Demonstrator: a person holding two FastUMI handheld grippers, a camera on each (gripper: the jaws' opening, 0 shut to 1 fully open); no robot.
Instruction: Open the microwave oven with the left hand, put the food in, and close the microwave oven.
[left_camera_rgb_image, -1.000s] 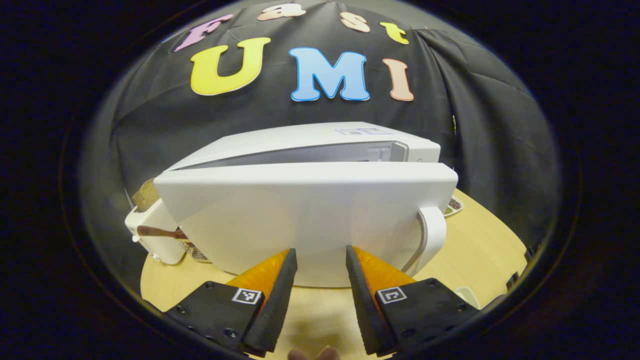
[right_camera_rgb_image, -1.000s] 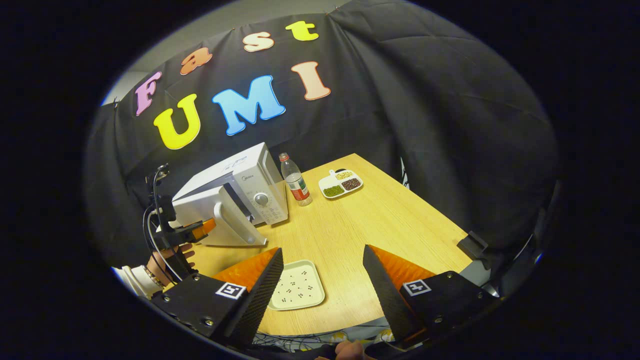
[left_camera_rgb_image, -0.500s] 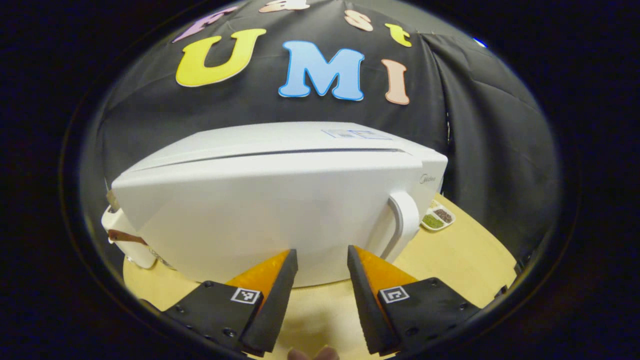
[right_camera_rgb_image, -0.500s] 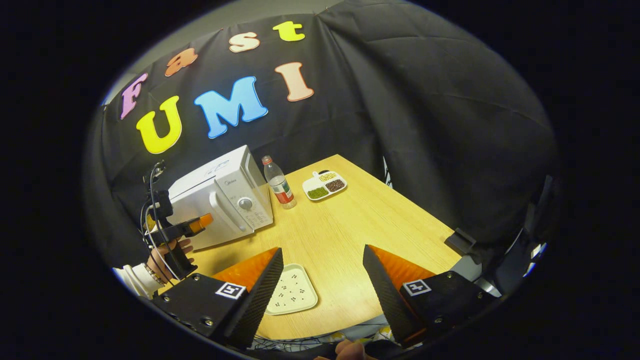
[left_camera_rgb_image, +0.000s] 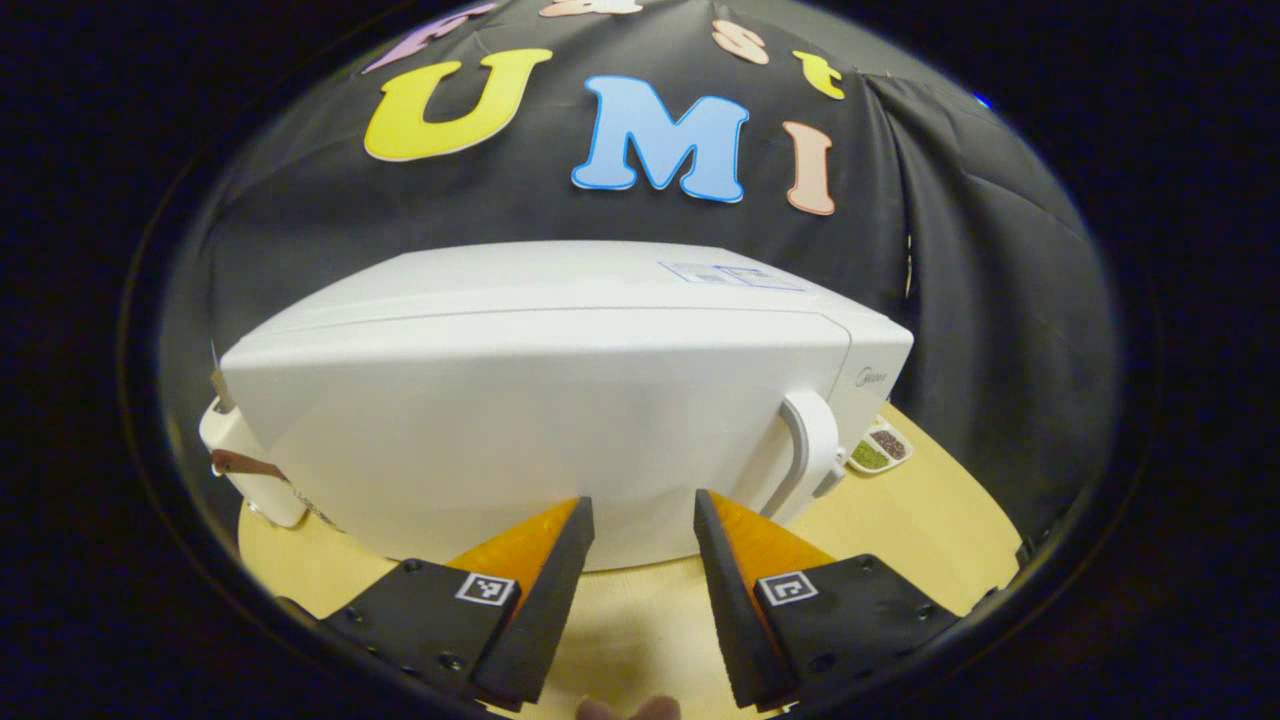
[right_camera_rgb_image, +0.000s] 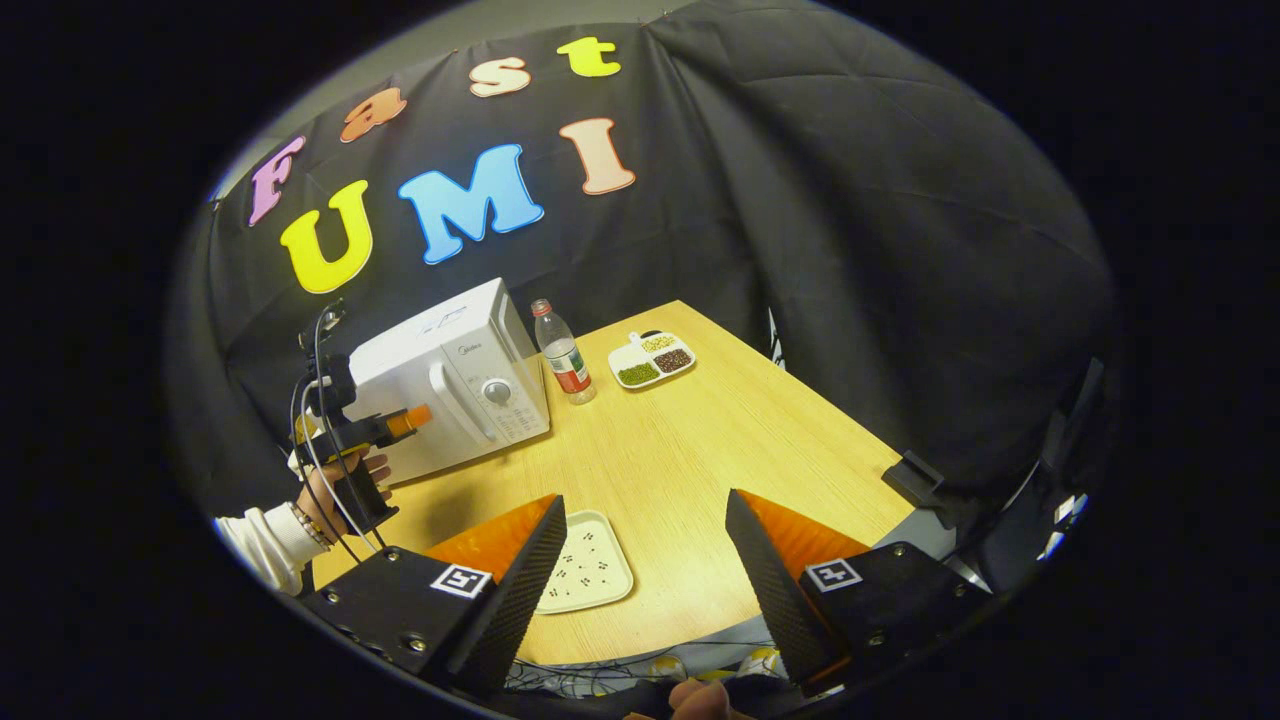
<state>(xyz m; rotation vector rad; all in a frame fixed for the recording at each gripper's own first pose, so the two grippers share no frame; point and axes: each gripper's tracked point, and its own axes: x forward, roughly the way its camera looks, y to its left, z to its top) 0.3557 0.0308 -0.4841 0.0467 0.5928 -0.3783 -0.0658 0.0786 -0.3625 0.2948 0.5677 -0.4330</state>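
Since the earlier frames the door of the microwave oven (left_camera_rgb_image: 560, 400) has swung from ajar to flush against the body; no gap shows along its top edge. The left tool (left_camera_rgb_image: 635, 540) faces the door front, its fingers moderately apart and holding nothing, tips at or just short of the panel; contact cannot be confirmed. In the right gripper view the left tool (right_camera_rgb_image: 405, 418) sits against the door beside the handle (right_camera_rgb_image: 443, 398). The right tool (right_camera_rgb_image: 640, 560) hovers above the near desk (right_camera_rgb_image: 700, 450), fingers wide and empty, over a white tray (right_camera_rgb_image: 590, 572) speckled with dark bits.

Judgement: the closing step appears complete or nearly so. Whether food is inside cannot be seen. Latching is unverified.

The oven stands at the desk's far left corner, long axis running along the back wall, door facing the person, handle upright at the door's right edge beside the dial (right_camera_rgb_image: 497, 391). A bottle (right_camera_rgb_image: 563, 352) stands just right of it.
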